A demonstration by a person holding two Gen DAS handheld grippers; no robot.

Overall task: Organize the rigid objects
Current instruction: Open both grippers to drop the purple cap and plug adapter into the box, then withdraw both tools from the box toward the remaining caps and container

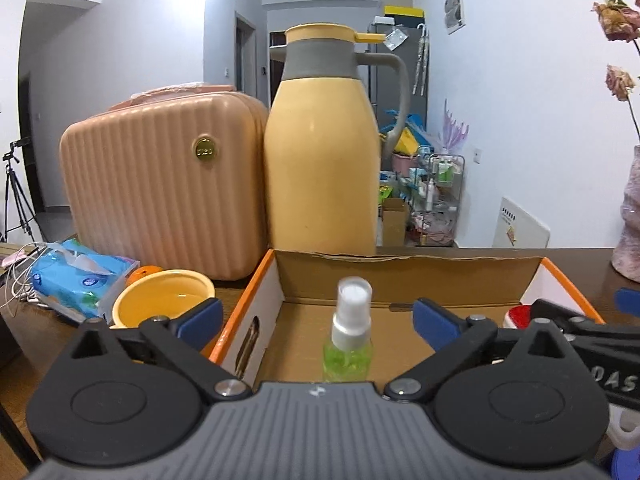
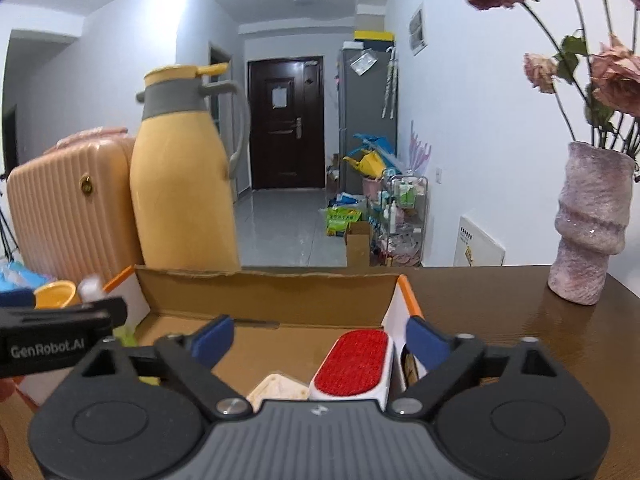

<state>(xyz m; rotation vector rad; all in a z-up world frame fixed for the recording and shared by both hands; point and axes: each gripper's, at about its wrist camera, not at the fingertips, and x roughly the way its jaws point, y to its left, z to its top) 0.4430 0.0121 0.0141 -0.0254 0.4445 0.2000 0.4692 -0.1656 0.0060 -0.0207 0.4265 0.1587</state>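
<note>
An open cardboard box [image 1: 400,270] with orange-edged white sides sits on the brown table. A small green spray bottle [image 1: 349,340] with a clear cap stands upright inside it, between the wide-apart blue pads of my left gripper [image 1: 318,318], untouched by either pad. In the right wrist view the box [image 2: 264,292] holds a red-faced lint brush [image 2: 354,362] in a white frame and a cream-coloured piece [image 2: 280,390] beside it. My right gripper [image 2: 320,338] is open above them, pads clear of the brush. The left gripper's arm crosses the left edge of that view.
Behind the box stand a tall yellow thermos jug [image 1: 322,160] and a pink ribbed case [image 1: 164,184]. A yellow bowl [image 1: 164,300], an orange and a blue wipes pack [image 1: 76,276] lie to the left. A pink vase [image 2: 592,228] with dried roses stands right.
</note>
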